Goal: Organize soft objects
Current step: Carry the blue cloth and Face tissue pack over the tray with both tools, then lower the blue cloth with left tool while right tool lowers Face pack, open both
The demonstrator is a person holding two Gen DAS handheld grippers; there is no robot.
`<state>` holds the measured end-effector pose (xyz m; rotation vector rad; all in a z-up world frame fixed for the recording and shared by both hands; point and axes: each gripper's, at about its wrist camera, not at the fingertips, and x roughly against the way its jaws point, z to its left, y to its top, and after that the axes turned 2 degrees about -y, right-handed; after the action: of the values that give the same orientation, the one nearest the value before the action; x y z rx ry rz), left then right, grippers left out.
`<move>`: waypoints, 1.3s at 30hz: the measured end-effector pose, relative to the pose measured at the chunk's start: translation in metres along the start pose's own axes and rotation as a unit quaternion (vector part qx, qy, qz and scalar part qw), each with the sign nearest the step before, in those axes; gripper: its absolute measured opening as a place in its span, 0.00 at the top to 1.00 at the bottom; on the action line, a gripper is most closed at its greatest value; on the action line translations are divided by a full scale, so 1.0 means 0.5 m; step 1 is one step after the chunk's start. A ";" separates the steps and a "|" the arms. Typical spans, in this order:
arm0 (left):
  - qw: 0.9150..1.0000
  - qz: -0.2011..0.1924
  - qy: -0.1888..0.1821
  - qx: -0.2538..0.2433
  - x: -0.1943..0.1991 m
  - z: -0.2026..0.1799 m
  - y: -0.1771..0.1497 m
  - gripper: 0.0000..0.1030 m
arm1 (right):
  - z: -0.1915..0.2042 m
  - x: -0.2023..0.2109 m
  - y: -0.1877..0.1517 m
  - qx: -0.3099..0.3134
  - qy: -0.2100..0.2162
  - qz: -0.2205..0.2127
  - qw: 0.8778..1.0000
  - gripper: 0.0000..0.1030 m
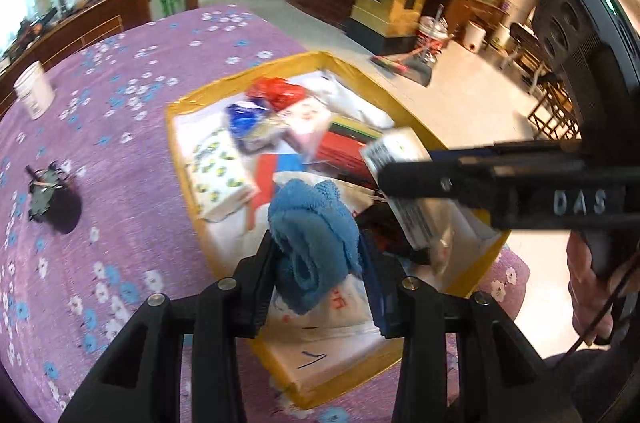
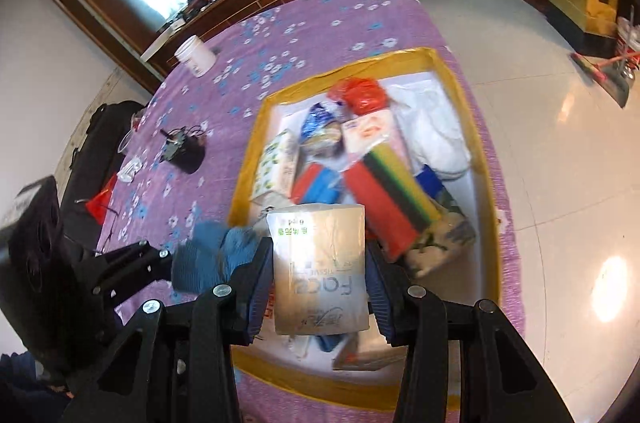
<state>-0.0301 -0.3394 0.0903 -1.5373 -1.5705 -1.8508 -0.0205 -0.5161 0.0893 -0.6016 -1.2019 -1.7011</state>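
Left wrist view: a rolled-up blue towel (image 1: 316,243) is pinched between the pads of the left gripper (image 1: 320,263), jaws closed in snugly on the cloth, and it's held up in the air over the near end of the yellow-edged box (image 1: 280,63). From the right wrist view, a pack of face tissues (image 2: 320,271) is clamped the same way in the right gripper (image 2: 318,287), jaws only partly open and pressed flat on both sides of the pack, also lifted above the box's near end. The two grippers are kept just beside each other, so the towel can be seen off to the left of the tissue pack (image 2: 212,255). Down in the box a jumble of soft stuff is laid out: a tissue pack with a yellow-and-green print (image 1: 218,175), a red plastic bag (image 1: 276,93), a blue bag (image 1: 242,117), a pink pack (image 1: 308,127), a striped stack of sponges (image 2: 396,191) and a white bag (image 2: 440,131). The box is set on a table covered in a purple flowered cloth (image 1: 120,127), close to its edge. Farther out on the cloth, well apart from the box, a white tub (image 1: 34,95) and a dark ashtray (image 1: 54,197) are parked. A broom (image 1: 400,65) is left on the tiled floor beyond.
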 end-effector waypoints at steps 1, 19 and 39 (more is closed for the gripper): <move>1.000 0.003 -0.001 -0.004 -0.005 -0.006 0.001 0.62 | -0.006 0.000 0.002 -0.002 -0.002 -0.001 1.000 0.54; 0.996 0.014 0.051 -0.070 -0.044 -0.057 -0.015 0.62 | -0.021 -0.066 0.042 0.013 -0.033 0.004 0.999 0.54; 0.988 -0.005 0.112 -0.111 -0.067 -0.077 -0.015 0.62 | -0.005 -0.103 0.070 0.047 -0.058 -0.001 0.997 0.53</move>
<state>-0.0426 -0.3822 0.0645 -1.3488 -1.3131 -2.1792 0.0339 -0.5001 0.0630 -0.6500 -1.3568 -1.6192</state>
